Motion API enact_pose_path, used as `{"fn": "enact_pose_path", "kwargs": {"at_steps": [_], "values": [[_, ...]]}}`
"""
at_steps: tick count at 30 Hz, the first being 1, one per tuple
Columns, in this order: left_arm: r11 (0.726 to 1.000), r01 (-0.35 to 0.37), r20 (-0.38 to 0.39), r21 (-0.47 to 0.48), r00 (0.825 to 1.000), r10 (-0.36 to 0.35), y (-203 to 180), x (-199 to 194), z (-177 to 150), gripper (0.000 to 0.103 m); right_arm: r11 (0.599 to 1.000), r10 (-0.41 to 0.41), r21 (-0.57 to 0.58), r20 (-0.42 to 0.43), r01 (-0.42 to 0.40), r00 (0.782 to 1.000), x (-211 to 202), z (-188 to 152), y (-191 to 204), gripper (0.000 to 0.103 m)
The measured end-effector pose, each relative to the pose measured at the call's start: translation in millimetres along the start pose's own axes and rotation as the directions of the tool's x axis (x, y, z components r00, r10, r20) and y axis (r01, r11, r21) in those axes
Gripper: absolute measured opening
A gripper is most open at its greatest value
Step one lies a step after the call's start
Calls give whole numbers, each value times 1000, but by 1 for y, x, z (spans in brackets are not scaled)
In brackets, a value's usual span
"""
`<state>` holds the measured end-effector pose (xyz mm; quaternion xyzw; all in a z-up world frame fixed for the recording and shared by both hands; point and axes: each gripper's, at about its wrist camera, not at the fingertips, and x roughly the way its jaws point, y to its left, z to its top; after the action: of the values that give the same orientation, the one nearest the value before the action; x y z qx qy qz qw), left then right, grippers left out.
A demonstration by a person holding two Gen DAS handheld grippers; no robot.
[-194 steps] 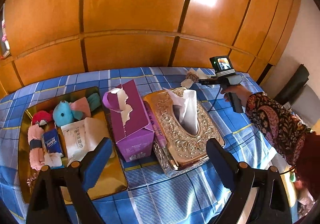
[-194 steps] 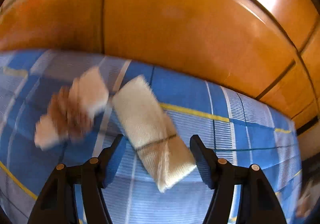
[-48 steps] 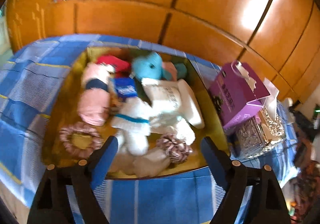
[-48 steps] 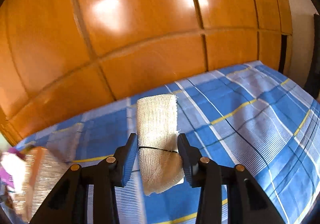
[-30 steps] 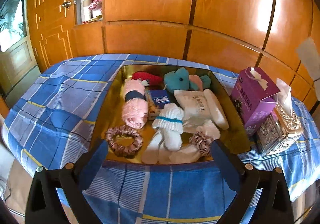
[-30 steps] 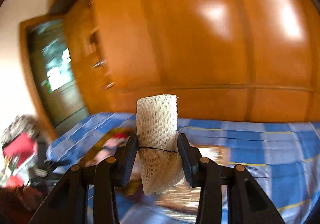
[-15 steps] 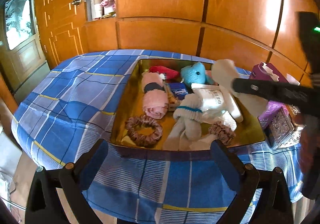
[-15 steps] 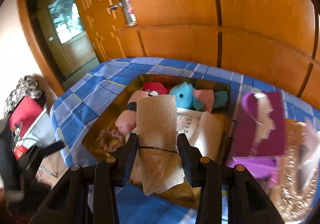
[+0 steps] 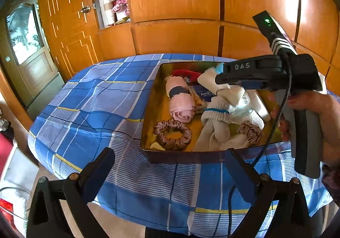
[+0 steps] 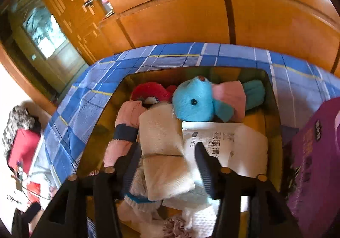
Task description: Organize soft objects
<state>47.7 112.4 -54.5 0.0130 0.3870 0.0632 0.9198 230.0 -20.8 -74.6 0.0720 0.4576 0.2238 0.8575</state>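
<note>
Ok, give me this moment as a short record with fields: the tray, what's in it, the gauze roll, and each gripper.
tray: gold metal tray on blue checked cloth
contents: blue plush toy, red plush toy, rolled pink towel, two satin scrunchies, white printed packet
gauze: cream gauze roll lies on the pile, between the right fingers
right gripper: jaws opening, gap visible at the roll's right side
left gripper: open, nothing between the fingers, in front of the tray

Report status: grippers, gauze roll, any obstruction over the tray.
Right gripper opening, gauze roll between its jaws, over the gold tray. Left gripper open, empty, short of the tray. Tray crowded; no obstruction.
</note>
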Motion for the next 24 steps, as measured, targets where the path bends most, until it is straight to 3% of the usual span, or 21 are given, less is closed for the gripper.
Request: {"fn": "enact_pose_path", "kwargs": {"at_steps": [2, 5, 9, 13, 16, 21, 24], "values": [[1000, 5, 16, 0, 1000, -5, 0, -6, 2, 103, 1000, 16, -11, 39, -15, 999, -12, -5, 1, 84], [1000, -4, 42, -3, 999, 4, -2, -13, 5, 103, 997, 43, -67, 106, -36, 993, -42, -18, 8, 84], [999, -47, 74, 10, 996, 46, -9, -21, 9, 103, 988, 18, -155, 179, 11, 984, -83, -38, 20, 84], [997, -69, 91, 21, 994, 67, -16, -30, 11, 103, 966, -105, -206, 232, 154, 967, -117, -57, 31, 84], [997, -75, 90, 16, 993, 73, -21, -37, 12, 103, 947, -222, -182, 231, 266, 947, -133, -66, 33, 84], [998, -62, 107, -13, 992, 63, -28, -55, 15, 103, 953, -267, -92, 195, 288, 944, -153, -86, 21, 84], [998, -50, 106, -46, 993, 54, -28, -67, 15, 103, 941, -324, -37, 191, 336, 927, -167, -98, 18, 84]]}}
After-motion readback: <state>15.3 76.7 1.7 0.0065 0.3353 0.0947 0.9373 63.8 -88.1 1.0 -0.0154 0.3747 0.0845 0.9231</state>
